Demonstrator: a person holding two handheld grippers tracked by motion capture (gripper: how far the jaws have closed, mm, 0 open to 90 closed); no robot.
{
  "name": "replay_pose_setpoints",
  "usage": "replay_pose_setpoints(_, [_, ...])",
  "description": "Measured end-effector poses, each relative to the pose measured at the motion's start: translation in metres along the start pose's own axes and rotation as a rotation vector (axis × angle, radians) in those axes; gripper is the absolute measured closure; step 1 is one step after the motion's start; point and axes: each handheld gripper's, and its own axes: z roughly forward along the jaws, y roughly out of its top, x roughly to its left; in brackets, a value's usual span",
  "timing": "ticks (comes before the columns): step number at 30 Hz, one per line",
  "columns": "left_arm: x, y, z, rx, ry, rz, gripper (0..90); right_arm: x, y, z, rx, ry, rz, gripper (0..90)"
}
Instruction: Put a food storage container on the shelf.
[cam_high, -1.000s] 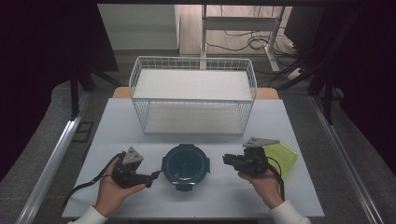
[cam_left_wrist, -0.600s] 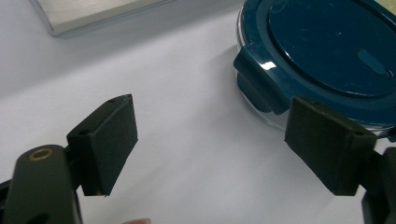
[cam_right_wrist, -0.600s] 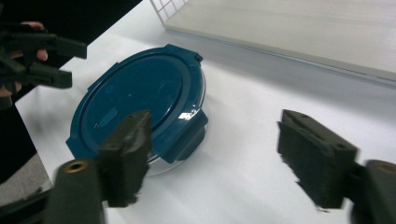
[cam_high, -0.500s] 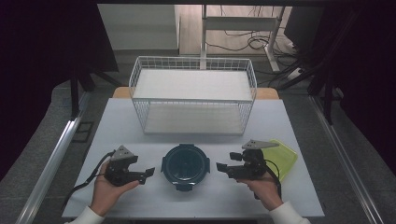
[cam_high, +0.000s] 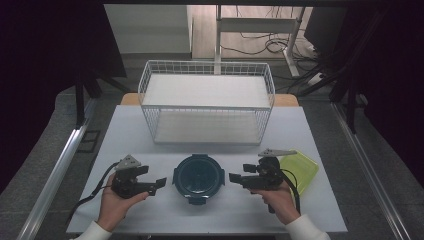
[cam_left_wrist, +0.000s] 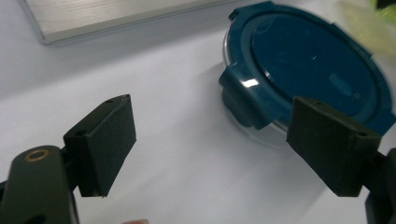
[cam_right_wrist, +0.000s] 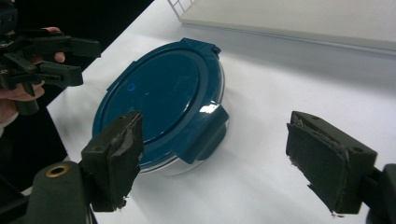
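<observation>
Two grippers over one white table (cam_high: 150, 135), grey floor all round, dark curtains at both sides, cables on the floor beyond the far edge. At the table's far half, a white wire basket (cam_high: 207, 70) with a pale board inside. Just right of centre near the front edge, a yellow-green lid (cam_high: 302, 167), partly under the right hand (cam_high: 280, 200). Centre front, between the two grippers and apart from both, a round container with a dark blue clip lid (cam_high: 198, 176), clear-walled below the lid, flat on the table, clips folded down. Forearms in white sleeves in from the bottom edge, hands low over the table. Left hand (cam_high: 116, 202) cupped under the left gripper (cam_high: 159, 183), jaws level and aimed right at the container; in the left gripper view, jaws spread wide with nothing between them, container (cam_left_wrist: 303, 70) ahead and to the right. Right gripper (cam_high: 235, 178) level too, aimed left at the container; jaws just been opening, now wide apart with bare table between them, container (cam_right_wrist: 159, 98) just beyond the left pad in the right gripper view.
</observation>
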Motion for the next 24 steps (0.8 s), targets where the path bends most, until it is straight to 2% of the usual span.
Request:
replay_pose_setpoints(1, [0.001, 0.001, 0.002, 0.002, -0.024, -0.016, 15.1, -0.001, -0.001, 0.001, 0.001, 0.011, 0.018, 18.0])
replay_pose_setpoints(4, [0.001, 0.002, 0.006, 0.014, -0.047, -0.026, 13.9, -0.002, 0.0, 0.005, 0.009, 0.029, 0.047, 17.0])
replay_pose_setpoints(6, [0.002, 0.003, 0.01, 0.027, -0.086, -0.049, 13.2, -0.003, 0.001, 0.009, 0.017, 0.046, 0.066, 16.0])
replay_pose_setpoints(8, [0.003, 0.004, 0.011, 0.031, -0.098, -0.061, 12.1, -0.003, -0.001, 0.014, 0.032, 0.057, 0.075, 15.2])
replay_pose_setpoints(9, [0.004, 0.006, 0.014, 0.035, -0.14, -0.099, 11.7, -0.003, -0.001, 0.017, 0.042, 0.06, 0.079, 14.8])
replay_pose_setpoints(11, [0.005, 0.008, 0.018, 0.042, -0.176, -0.126, 11.1, -0.003, -0.003, 0.021, 0.055, 0.067, 0.084, 14.4])
replay_pose_setpoints(15, [0.007, 0.009, 0.025, 0.058, -0.204, -0.159, 10.8, -0.002, -0.005, 0.03, 0.075, 0.076, 0.102, 14.2])
replay_pose_setpoints(20, [0.008, 0.011, 0.037, 0.063, -0.253, -0.23, 10.8, 0.0, -0.002, 0.043, 0.095, 0.097, 0.148, 13.9])
replay_pose_setpoints(22, [0.009, 0.011, 0.039, 0.065, -0.263, -0.24, 10.8, 0.0, 0.0, 0.046, 0.094, 0.1, 0.156, 13.9])
replay_pose_setpoints(24, [0.011, 0.011, 0.047, 0.078, -0.312, -0.278, 10.7, -0.001, 0.002, 0.054, 0.105, 0.118, 0.18, 14.0])
